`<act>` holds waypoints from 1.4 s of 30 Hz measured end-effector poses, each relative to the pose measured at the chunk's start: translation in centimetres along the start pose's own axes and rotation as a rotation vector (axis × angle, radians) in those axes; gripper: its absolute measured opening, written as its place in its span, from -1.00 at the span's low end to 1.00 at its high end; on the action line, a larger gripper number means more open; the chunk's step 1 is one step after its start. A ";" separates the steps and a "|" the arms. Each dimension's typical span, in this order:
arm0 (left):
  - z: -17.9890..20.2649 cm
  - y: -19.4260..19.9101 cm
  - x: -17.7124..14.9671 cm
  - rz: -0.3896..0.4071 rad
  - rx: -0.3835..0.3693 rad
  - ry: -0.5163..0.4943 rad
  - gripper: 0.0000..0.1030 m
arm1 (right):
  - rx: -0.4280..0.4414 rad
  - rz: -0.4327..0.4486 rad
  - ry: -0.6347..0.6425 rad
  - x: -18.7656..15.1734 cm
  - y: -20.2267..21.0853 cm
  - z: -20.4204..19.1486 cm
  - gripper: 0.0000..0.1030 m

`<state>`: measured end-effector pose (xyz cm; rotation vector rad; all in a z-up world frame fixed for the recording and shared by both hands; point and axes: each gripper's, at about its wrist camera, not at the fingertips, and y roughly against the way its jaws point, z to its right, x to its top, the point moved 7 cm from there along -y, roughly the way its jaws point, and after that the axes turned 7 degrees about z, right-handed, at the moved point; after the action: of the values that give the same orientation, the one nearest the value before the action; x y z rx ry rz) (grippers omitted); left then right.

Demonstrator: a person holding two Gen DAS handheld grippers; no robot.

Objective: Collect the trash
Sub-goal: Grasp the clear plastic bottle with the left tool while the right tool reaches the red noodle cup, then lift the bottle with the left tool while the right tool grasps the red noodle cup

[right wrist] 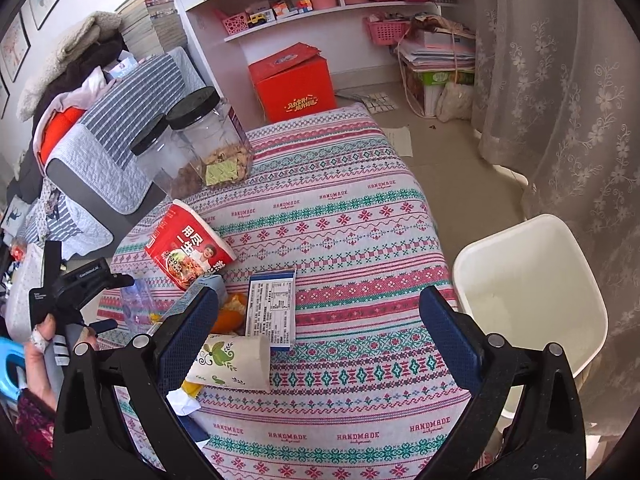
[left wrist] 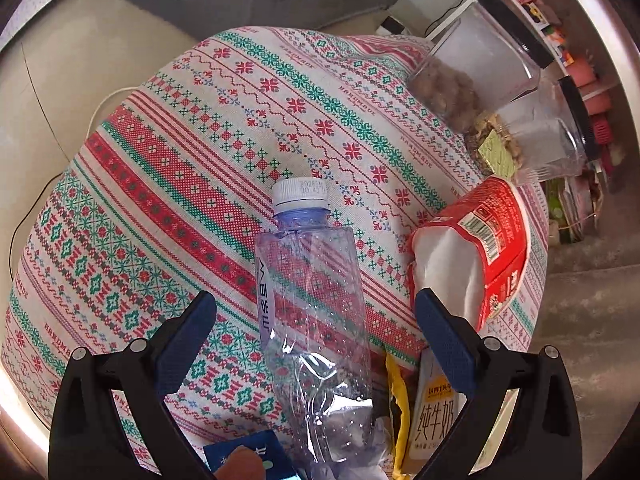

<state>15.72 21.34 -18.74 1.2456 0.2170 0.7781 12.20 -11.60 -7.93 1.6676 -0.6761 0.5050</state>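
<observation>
A crushed clear plastic bottle [left wrist: 316,300] with a white cap lies on the patterned tablecloth [left wrist: 192,152]. My left gripper [left wrist: 316,316] is open, its fingers on either side of the bottle. A red instant-noodle cup [left wrist: 484,248] lies on its side to the right; it also shows in the right wrist view [right wrist: 188,248]. A milk carton [left wrist: 434,416] and a yellow wrapper [left wrist: 398,408] lie near. My right gripper [right wrist: 320,312] is open and empty above a paper cup [right wrist: 236,360], a blue-and-white box [right wrist: 272,308] and orange peel [right wrist: 230,312]. The left gripper [right wrist: 76,292] shows at the left edge.
A white trash bin [right wrist: 532,288] stands on the floor right of the table. Two clear jars with black lids [right wrist: 208,140] holding snacks stand at the table's far corner. A red box [right wrist: 292,80] and shelves are behind. A sofa with blankets [right wrist: 100,152] is at the left.
</observation>
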 end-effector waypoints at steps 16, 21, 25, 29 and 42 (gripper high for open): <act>2.3 8.2 1.6 0.156 -0.155 -0.083 0.15 | 0.203 -0.102 0.222 3.1 -4.0 -8.7 0.87; 1.4 13.8 3.3 0.269 -0.210 -0.067 0.16 | 0.250 -0.159 0.543 3.8 -7.9 -15.6 0.87; -0.3 14.8 4.3 0.284 -0.211 -0.032 0.16 | 0.328 -0.212 0.632 3.0 -10.0 -18.6 0.87; -1.3 14.3 4.7 0.254 -0.217 -0.005 0.16 | 0.346 -0.224 0.764 1.7 -11.2 -20.7 0.87; -1.0 13.0 3.8 0.221 -0.191 -0.049 0.16 | 0.330 -0.297 0.777 0.9 -16.6 -20.9 0.86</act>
<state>12.62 25.93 -6.32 1.1168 -0.0361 0.9350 24.73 10.76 -15.23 1.6535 0.2320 1.0052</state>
